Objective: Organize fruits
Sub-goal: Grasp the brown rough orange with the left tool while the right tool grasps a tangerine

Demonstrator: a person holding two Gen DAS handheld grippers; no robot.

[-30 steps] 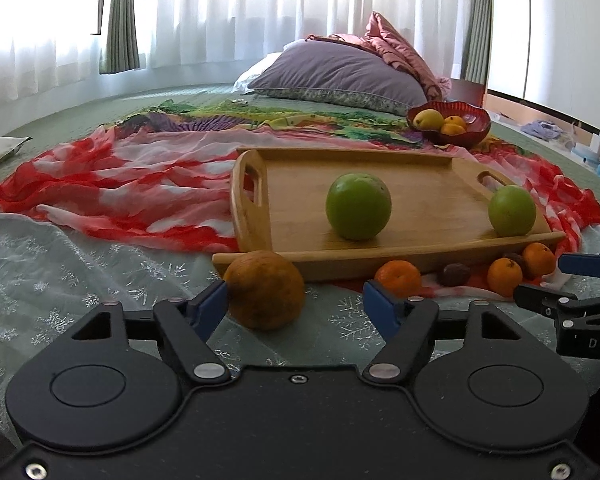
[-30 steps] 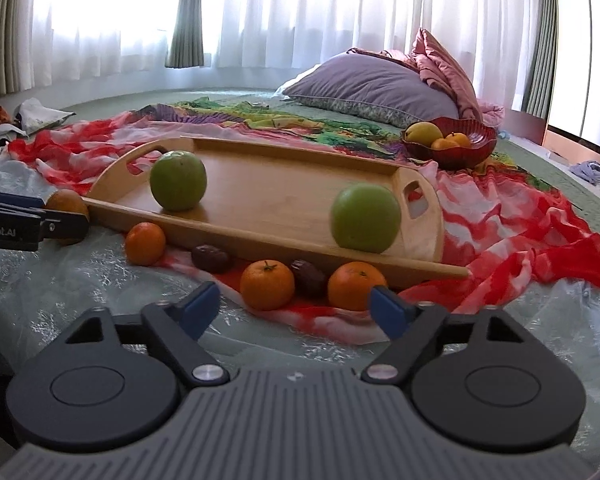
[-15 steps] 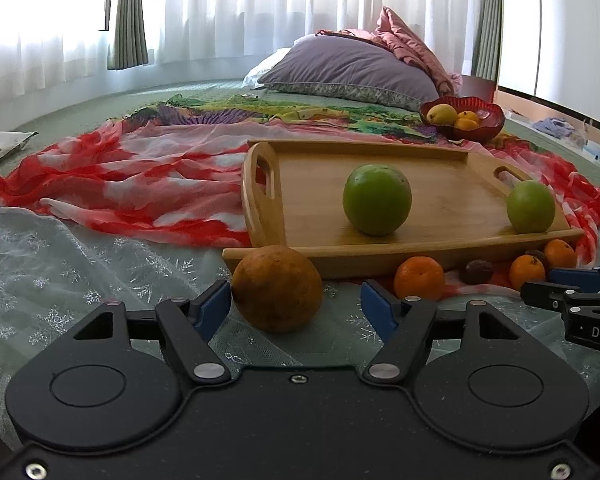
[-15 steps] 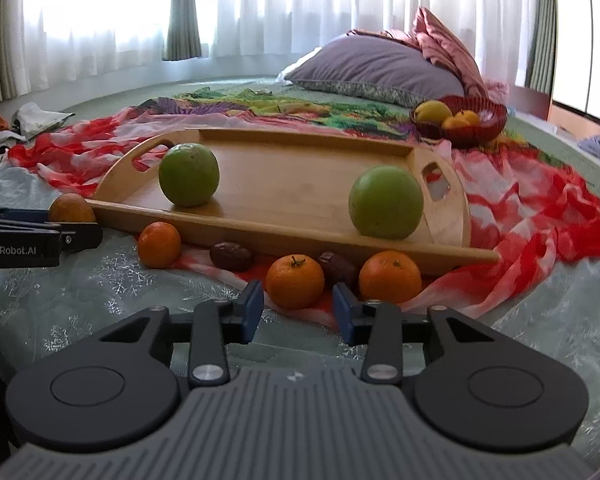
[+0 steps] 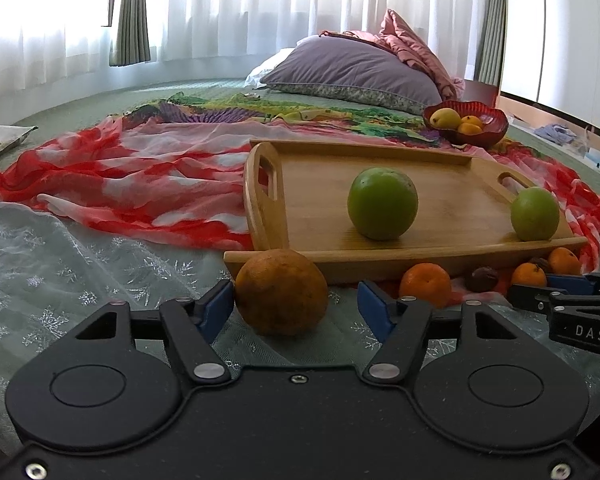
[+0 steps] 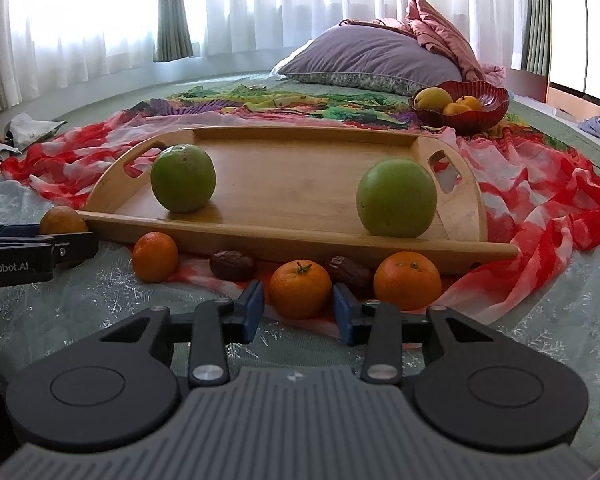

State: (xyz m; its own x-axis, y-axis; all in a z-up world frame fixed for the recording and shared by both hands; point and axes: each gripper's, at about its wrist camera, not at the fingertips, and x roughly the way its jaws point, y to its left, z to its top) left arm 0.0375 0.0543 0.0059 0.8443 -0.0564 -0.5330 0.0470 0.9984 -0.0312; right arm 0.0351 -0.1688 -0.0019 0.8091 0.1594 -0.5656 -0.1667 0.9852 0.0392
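Note:
A wooden tray (image 5: 316, 168) (image 6: 300, 160) holds two green fruits (image 5: 382, 203) (image 5: 534, 214). In front of it on the lace cloth lie a brownish orange (image 5: 281, 297), three tangerines and two dark dates (image 6: 231, 265). My left gripper (image 5: 296, 312) is open, its blue pads on either side of the brownish orange, the left pad close to it. My right gripper (image 6: 298, 312) is partly closed around the middle tangerine (image 6: 300, 288), with the pads near its sides; contact is unclear.
A red bowl (image 6: 488, 100) with yellow and orange fruit stands behind the tray on the right. A purple pillow (image 6: 376, 60) lies at the back. Red-white scarf (image 5: 140, 184) spreads left of the tray. Each gripper shows at the other view's edge.
Both grippers moved forward toward the fruit. The right gripper's jaws narrowed around the middle tangerine. The left gripper stayed open and came around the brownish orange.

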